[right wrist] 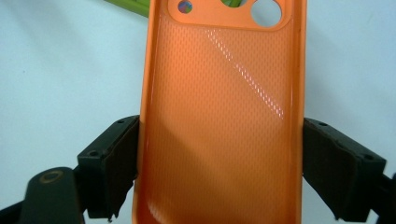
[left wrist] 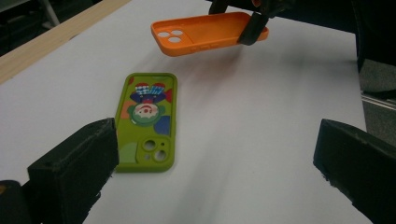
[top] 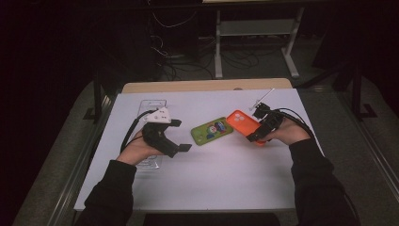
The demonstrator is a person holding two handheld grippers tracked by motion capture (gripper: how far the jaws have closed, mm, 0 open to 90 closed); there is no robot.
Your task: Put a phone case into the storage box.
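An orange phone case (top: 242, 122) hangs just above the white table top, open side up, with my right gripper (top: 261, 132) shut on its long sides. In the right gripper view the orange case (right wrist: 219, 116) sits between both jaws, camera holes at the far end. A green phone case (top: 211, 131) with a cartoon picture lies flat at the table's middle. My left gripper (top: 181, 135) stands open just left of it, jaws wide apart and holding nothing. From the left gripper view the green case (left wrist: 147, 121) lies ahead near the left jaw, and the orange case (left wrist: 208, 31) floats beyond.
A clear plastic tray (top: 153, 107) lies under and behind my left hand near the white sheet's (top: 221, 174) left edge. A wooden strip (top: 207, 85) borders the far side. Beyond it stand a white frame's legs and cables on the floor.
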